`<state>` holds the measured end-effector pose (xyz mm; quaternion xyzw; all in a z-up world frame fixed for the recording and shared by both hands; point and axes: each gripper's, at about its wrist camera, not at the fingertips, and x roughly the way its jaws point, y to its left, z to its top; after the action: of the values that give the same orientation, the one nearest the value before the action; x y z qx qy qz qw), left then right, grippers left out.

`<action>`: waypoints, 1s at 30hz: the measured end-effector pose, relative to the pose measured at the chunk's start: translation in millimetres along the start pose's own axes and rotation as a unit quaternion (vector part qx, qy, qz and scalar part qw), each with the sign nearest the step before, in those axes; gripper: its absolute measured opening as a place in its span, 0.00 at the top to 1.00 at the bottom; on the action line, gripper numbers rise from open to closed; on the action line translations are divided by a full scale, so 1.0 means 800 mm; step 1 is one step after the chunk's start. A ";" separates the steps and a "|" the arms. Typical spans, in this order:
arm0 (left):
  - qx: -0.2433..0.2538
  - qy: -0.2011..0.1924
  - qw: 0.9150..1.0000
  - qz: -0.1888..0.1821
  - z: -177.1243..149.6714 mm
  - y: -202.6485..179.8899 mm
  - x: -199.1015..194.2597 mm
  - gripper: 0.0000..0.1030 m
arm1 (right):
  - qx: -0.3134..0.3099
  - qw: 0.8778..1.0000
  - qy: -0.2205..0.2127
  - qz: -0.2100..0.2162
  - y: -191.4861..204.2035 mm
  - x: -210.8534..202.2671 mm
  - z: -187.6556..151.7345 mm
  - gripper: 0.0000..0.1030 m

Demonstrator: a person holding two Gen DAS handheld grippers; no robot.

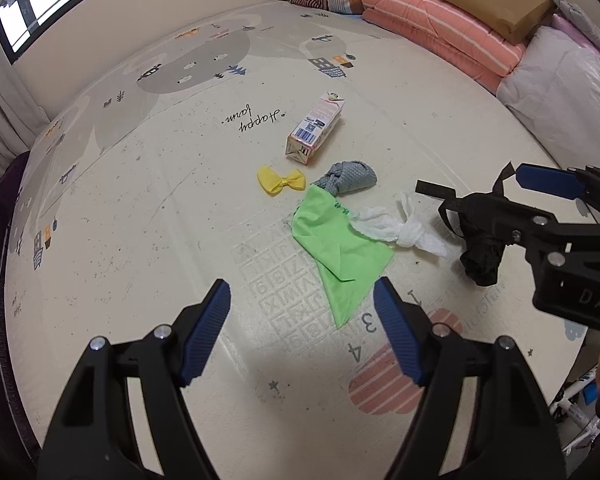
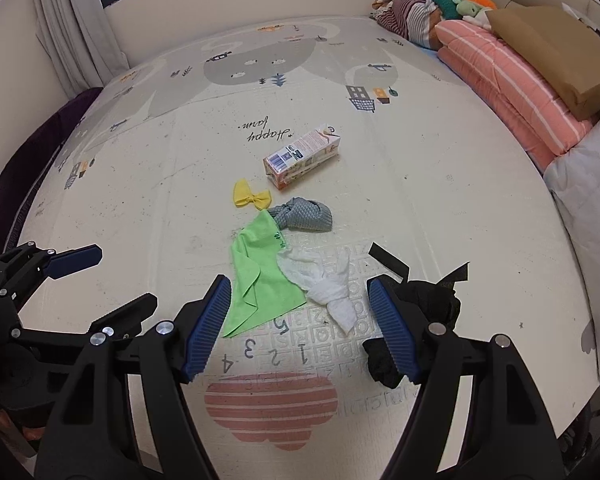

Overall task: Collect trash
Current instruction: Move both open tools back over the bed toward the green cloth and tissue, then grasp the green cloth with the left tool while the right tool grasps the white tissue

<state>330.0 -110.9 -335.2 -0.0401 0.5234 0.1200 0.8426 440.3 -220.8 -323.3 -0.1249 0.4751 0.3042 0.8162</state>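
Green cloth (image 1: pixel 340 248), one carton (image 1: pixel 315 128), one tissue (image 1: pixel 396 228), one bow (image 1: pixel 281 180).

A play mat (image 2: pixel 440 168) covers the floor, and the litter lies in a loose cluster near its middle. Farthest off lies a carton (image 2: pixel 302 156) on its side. Just nearer and to its left sits a bow (image 2: pixel 251 197). Right of the bow, nearer than the carton, lies a knotted cloth (image 2: pixel 305 219), touching the far corner of a flat cloth (image 2: pixel 260 280) that spreads toward the near side. A knotted tissue (image 2: pixel 324 280) overlaps that cloth's right edge. Right of the tissue lies a crumpled strapped bag (image 1: pixel 480 240). Folded quilts (image 2: pixel 512 80) are stacked along the mat's far right edge, with a pillow (image 2: pixel 552 48) on top.
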 end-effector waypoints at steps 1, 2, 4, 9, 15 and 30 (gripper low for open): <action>0.000 0.002 1.000 0.000 0.001 -0.002 0.009 0.28 | -0.002 1.000 0.002 0.001 -0.004 0.011 -0.001 0.32; 0.000 0.004 1.000 -0.001 0.001 -0.003 0.019 0.28 | -0.005 1.000 0.005 0.001 -0.008 0.021 -0.001 0.32; 0.001 0.007 1.000 -0.002 0.000 -0.007 0.038 0.28 | -0.009 1.000 0.011 0.004 -0.015 0.042 -0.002 0.33; 0.000 0.009 1.000 -0.008 -0.004 -0.014 0.087 0.28 | -0.030 0.999 0.024 0.014 -0.024 0.091 -0.006 0.33; -0.009 0.022 0.999 -0.022 -0.010 -0.021 0.146 0.28 | -0.054 0.997 0.038 0.028 -0.034 0.145 -0.013 0.34; 0.011 0.038 0.999 -0.022 -0.021 -0.042 0.181 0.96 | -0.072 0.994 0.077 0.031 -0.035 0.198 -0.028 0.69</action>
<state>384.5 -123.5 -473.9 -0.0472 0.5551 0.0937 0.8252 499.5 -194.3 -472.0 -0.1918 0.5173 0.3526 0.7558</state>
